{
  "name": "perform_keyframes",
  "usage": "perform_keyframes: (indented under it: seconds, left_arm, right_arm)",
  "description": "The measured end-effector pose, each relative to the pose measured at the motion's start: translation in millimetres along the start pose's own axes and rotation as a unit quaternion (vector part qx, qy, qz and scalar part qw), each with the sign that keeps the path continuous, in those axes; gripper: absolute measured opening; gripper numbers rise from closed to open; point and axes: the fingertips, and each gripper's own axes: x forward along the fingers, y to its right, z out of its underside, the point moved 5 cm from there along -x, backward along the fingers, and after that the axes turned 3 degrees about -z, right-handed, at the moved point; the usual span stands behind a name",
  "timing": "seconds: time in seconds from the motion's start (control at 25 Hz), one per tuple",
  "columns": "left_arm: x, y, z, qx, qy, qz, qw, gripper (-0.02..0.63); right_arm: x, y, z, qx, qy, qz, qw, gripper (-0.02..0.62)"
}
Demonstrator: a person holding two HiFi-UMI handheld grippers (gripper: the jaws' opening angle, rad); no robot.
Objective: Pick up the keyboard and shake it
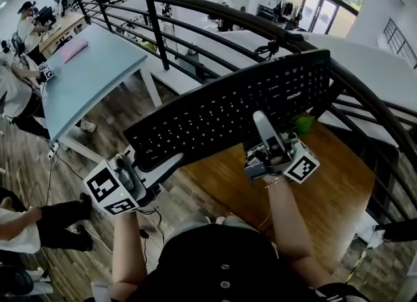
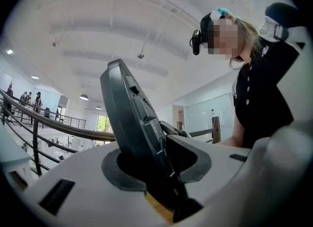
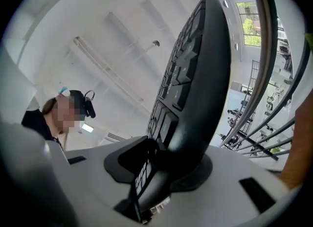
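- Black plastic fills your grip: the keyboard point(image 1: 228, 109) is up in the air in front of you, clear of the wooden table point(image 1: 339, 196) below it. It slants across the head view from lower left to upper right.
- Your left gripper point(image 1: 153, 169) is clamped on the near-left corner. Your right gripper point(image 1: 264, 128) is clamped on the near edge further along, with one pale jaw lying over the keys.
- The head view gives you the whole key face, matte with small white legends. It also shows the square-marked white cubes by your hands.
- The left gripper view shows the board edge-on as a dark, smooth slab wedged between pale moulded jaws.
- The right gripper view adds the keys in relief and the rounded back edge, pinched the same way.
- Both gripper views look up past you to a white ceiling point(image 2: 122, 25), which the head view misses.
- Beyond the keyboard curves a dark metal railing point(image 1: 195, 8).
- Past it, only the head view shows a pale blue table point(image 1: 98, 79) and people point(image 1: 29, 24) at far desks.
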Motion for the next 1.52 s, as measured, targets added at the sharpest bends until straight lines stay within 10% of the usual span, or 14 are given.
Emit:
perform_keyframes:
  seconds: [0.76,1.52]
  left_arm:
    - [-14.4,3.9,-4.5,-0.001,0.000,-0.026,0.9997,0.140]
    - [2.9,-12.7,23.3,-0.030,0.038,0.017,0.9987,0.141]
  right_arm:
    - [10.3,10.5,18.3,0.053,0.007,-0.026,0.998,0.138]
    - [2.0,-7.4,-2.3,-0.054,-0.034,0.034,0.997,0.129]
